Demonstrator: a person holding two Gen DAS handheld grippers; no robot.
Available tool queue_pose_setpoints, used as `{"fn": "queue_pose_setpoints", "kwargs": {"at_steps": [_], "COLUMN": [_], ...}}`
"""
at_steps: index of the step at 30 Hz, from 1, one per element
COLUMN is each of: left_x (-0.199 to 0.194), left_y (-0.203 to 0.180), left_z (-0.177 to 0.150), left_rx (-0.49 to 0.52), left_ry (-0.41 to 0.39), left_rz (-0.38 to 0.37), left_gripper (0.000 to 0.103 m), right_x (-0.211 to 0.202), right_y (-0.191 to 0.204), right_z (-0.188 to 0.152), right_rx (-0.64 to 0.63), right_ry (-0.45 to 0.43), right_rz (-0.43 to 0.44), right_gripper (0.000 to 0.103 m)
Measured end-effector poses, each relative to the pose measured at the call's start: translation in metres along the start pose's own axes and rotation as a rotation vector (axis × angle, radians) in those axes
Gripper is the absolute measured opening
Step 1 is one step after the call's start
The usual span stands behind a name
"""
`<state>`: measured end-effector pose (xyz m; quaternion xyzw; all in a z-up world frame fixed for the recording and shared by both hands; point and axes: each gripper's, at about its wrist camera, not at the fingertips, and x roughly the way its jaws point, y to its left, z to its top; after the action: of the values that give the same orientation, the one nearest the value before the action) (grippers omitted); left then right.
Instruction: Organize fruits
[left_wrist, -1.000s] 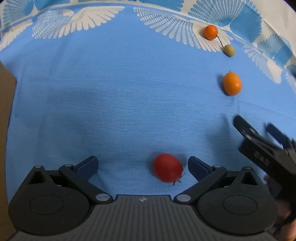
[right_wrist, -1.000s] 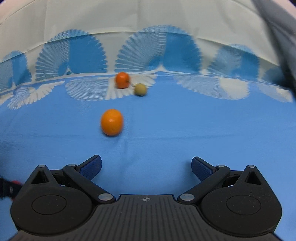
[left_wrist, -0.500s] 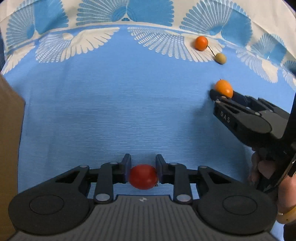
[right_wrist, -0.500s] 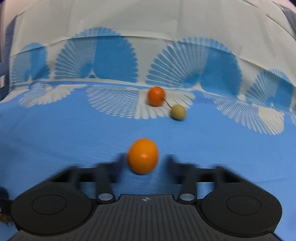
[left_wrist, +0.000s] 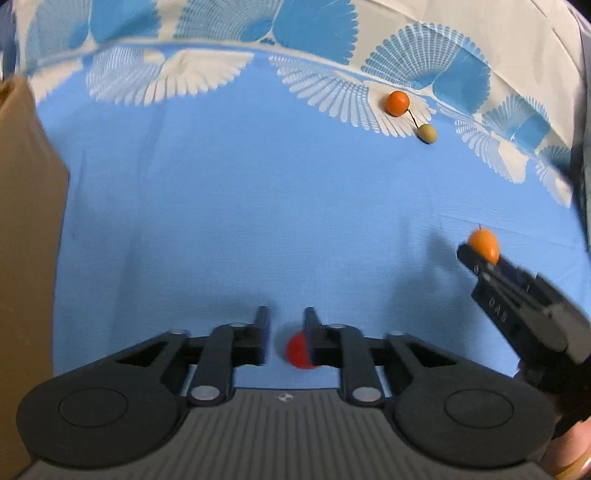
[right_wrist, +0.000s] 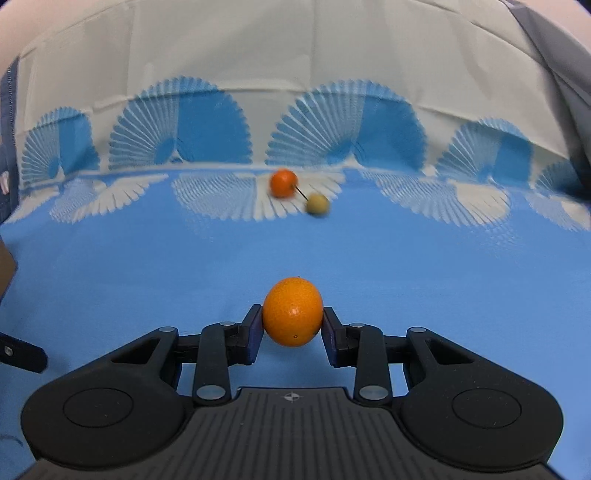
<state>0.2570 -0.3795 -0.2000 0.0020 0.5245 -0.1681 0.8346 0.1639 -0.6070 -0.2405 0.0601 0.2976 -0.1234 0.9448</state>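
A red tomato-like fruit (left_wrist: 297, 352) shows low between my left gripper's (left_wrist: 286, 325) fingers, half hidden behind the right finger. Blue cloth shows between the fruit and the left finger, so the pads are not pressing it. The jaws stand narrow and are opening. My right gripper (right_wrist: 291, 321) is shut on an orange fruit (right_wrist: 291, 312), pads on both its sides, held above the cloth. In the left wrist view that same gripper (left_wrist: 471, 256) and its orange fruit (left_wrist: 484, 243) appear at the right.
A small orange fruit (left_wrist: 398, 103) and an olive-green one (left_wrist: 427, 133), joined by a thin stem, lie far back on the blue patterned cloth (left_wrist: 240, 203). A brown cardboard box (left_wrist: 26, 221) stands along the left edge. A hand (left_wrist: 569, 461) holds the right gripper.
Both grippers went from wide open to closed on their fruits. The left jaws have since widened and the red fruit sits lower by the right finger. The right gripper lifted the orange fruit.
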Motion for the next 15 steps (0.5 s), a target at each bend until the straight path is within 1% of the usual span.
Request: {"fn": "queue_pose_setpoints", "kwargs": {"at_steps": [1,2,3,5,7,8,9,10,11,12,15], "left_x": [0.0,0.001,0.003,0.009,0.021,0.027,0.031,0.032,0.031,0.029,0.022], "left_y": [0.001,0.001,0.0,-0.008,-0.018,-0.022,-0.025,-0.028,-0.031,-0.033,-0.033], "left_z": [-0.002,-0.004,-0.005,-0.011,-0.016,-0.019,-0.021,-0.024,-0.027,-0.028,-0.027], "left_rx": [-0.008,-0.009,-0.002,0.052,0.117,0.139,0.164,0.186,0.204,0.225,0.215], "left_ry": [0.0,0.005,0.005,-0.002,0.037,0.06,0.077,0.068,0.051,0.045,0.03], "left_rz": [0.001,0.005,0.01,0.021,0.033,0.05,0.066,0.066,0.069,0.043,0.046], "left_gripper": [0.053,0.072,0.08,0.08,0.08,0.077,0.067,0.066,0.051,0.036,0.036], "right_x": [-0.002,-0.003,-0.004,-0.006,-0.009,-0.01,-0.01,-0.012,-0.013,-0.012,-0.015], "right_y": [-0.003,-0.007,-0.009,-0.014,-0.016,-0.016,-0.016,-0.016,-0.016,-0.017,-0.017], "right_z": [-0.004,-0.009,-0.012,-0.019,-0.025,-0.027,-0.028,-0.029,-0.03,-0.03,-0.032], "right_rx": [0.015,0.032,0.046,0.073,0.079,0.079,0.079,0.08,0.082,0.085,0.096], "right_ry": [0.008,0.018,0.026,0.039,0.044,0.043,0.042,0.041,0.04,0.042,0.043], "right_rz": [-0.013,-0.02,-0.026,-0.032,-0.032,-0.031,-0.03,-0.028,-0.026,-0.025,-0.023], "right_gripper": [0.035,0.035,0.035,0.035,0.035,0.035,0.035,0.035,0.035,0.035,0.035]}}
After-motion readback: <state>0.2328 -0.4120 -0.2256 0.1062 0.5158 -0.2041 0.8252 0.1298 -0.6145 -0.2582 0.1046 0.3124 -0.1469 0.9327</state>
